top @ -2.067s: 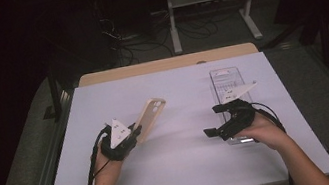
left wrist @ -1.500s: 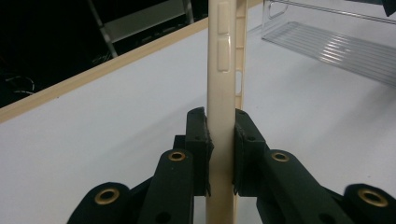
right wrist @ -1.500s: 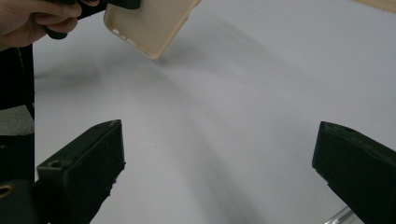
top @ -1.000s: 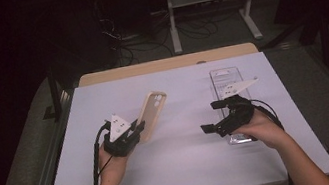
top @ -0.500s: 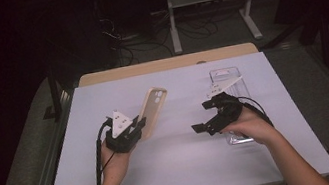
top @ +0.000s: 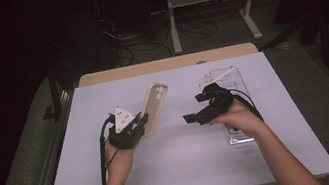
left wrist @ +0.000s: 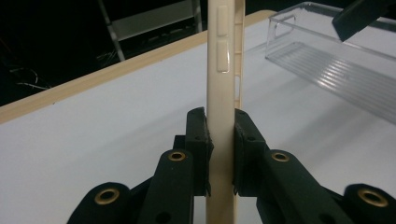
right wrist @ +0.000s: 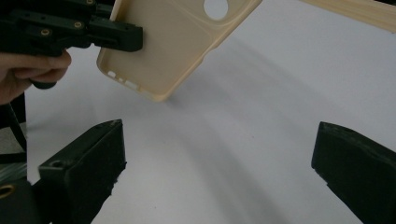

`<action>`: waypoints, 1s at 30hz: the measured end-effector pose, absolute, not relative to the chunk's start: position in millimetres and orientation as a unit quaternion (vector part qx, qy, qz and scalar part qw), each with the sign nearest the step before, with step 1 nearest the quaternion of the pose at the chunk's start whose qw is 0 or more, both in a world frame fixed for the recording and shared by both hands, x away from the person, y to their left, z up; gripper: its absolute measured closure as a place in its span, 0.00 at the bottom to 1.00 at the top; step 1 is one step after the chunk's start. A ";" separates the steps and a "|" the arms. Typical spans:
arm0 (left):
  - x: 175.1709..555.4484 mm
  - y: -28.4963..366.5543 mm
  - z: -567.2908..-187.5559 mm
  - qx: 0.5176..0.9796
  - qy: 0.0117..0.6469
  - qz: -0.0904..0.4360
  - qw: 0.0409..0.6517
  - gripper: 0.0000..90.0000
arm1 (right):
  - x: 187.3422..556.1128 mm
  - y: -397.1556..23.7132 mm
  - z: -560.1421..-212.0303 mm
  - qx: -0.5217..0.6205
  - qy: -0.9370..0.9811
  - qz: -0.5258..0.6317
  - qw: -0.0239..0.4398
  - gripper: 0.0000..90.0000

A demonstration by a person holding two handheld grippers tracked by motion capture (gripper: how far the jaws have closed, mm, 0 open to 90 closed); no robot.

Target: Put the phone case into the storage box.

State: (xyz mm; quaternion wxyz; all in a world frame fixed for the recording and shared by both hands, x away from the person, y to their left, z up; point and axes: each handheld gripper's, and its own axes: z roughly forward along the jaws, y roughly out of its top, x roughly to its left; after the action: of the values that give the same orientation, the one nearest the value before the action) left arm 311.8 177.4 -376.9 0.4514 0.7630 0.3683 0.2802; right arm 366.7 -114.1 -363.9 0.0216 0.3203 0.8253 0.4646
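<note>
Your high view looks forward and down over the whole worktop (top: 185,170) from your side. The left gripper view sits close, sighting along the case (left wrist: 224,93) edge. The right gripper view faces left, sharing that case (right wrist: 177,42) with both others.

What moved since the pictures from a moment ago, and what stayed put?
The right gripper, its fingers wide open and empty, slid left across the white table, off the clear plastic tray and toward the beige rubbery phone case. The left gripper kept its fingers clamped on that case, tilting it a little more upright. The tray stayed where it was.
</note>
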 end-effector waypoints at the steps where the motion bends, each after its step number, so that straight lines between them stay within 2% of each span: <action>1: 311.2 177.6 -377.2 0.764 0.365 0.285 0.449 0.88 | 367.5 -113.7 -363.7 0.324 0.823 0.466 0.017 0.03; 10: 308.7 179.4 -383.3 0.755 0.379 0.275 0.459 0.88 | 372.1 -100.2 -372.0 0.331 0.814 0.478 0.002 0.03; 30: 301.9 172.4 -386.5 0.762 0.358 0.282 0.460 0.88 | 372.7 -78.9 -385.2 0.350 0.777 0.521 -0.050 0.02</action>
State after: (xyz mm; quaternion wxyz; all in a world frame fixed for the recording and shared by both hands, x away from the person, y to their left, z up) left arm 301.9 172.4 -386.5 0.4605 0.7620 0.3577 0.2817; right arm 372.7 -78.9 -385.2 -0.0505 0.3500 0.7766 0.5215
